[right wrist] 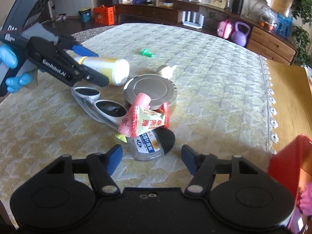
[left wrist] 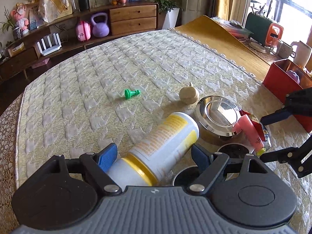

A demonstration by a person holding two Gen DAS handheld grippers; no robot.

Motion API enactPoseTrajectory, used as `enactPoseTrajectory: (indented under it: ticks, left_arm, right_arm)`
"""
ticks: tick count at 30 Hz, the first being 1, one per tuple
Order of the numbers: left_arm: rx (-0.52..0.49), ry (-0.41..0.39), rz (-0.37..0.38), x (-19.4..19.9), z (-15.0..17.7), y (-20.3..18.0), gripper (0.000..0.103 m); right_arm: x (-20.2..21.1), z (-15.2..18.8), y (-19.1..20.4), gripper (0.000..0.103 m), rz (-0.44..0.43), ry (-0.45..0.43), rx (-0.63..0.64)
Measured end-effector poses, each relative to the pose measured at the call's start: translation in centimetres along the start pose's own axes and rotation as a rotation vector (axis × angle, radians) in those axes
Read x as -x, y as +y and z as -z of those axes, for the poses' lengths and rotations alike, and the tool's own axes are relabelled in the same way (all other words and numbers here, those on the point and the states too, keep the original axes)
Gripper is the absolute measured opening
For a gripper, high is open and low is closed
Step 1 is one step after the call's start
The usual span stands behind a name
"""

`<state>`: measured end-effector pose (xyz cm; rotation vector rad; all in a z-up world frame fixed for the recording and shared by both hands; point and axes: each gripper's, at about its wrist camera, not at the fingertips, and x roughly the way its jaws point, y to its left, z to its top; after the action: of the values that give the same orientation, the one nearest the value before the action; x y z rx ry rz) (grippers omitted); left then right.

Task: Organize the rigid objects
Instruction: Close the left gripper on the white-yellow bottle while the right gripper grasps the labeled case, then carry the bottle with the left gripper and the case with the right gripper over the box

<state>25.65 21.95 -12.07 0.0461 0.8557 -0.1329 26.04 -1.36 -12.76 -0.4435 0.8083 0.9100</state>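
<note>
My left gripper [left wrist: 154, 154] is open around a white and yellow bottle [left wrist: 165, 142] that lies on its side on the quilted table; the bottle also shows in the right wrist view [right wrist: 111, 70]. My right gripper [right wrist: 151, 156] is open just before a small glass jar [right wrist: 149, 146] with a black lid. A pile lies beyond it: a round silver lid [right wrist: 152, 89], a pink tube [right wrist: 134, 113], a snack packet [right wrist: 150, 122] and white sunglasses [right wrist: 101, 105]. A green chess pawn [left wrist: 131, 93] and a beige figure [left wrist: 189, 95] lie farther off.
A red box [left wrist: 286, 85] holding a purple thing stands at the table's right edge; it also shows in the right wrist view [right wrist: 286, 167]. A wooden sideboard [left wrist: 132, 17] with a kettlebell lies beyond the table. A bamboo mat [left wrist: 220, 37] covers the far right.
</note>
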Motion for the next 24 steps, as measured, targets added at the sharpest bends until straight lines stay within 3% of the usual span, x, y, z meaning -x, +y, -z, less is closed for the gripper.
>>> enactPoseTrajectory:
  ticks: [3, 10, 16, 24]
  left_arm:
    - [-0.012, -0.009, -0.007, 0.1, 0.2, -0.2, 0.082]
    - [-0.059, -0.011, -0.024, 0.2, 0.4, -1.1, 0.064]
    - [-0.07, -0.006, -0.054, 0.4, 0.5, -1.8, 0.049]
    - [-0.024, -0.014, -0.09, 0.8, 0.9, -2.8, 0.047]
  right_arm:
    - [-0.1, -0.3, -0.1, 0.065, -0.011, -0.011, 0.004]
    - [0.0, -0.1, 0.1, 0.057, -0.02, -0.024, 0.014]
    - [0.4, 0.3, 0.8, 0.057, -0.004, -0.027, 0.023]
    - [2.3, 2.0, 1.8, 0.053, 0.03, -0.016, 0.016]
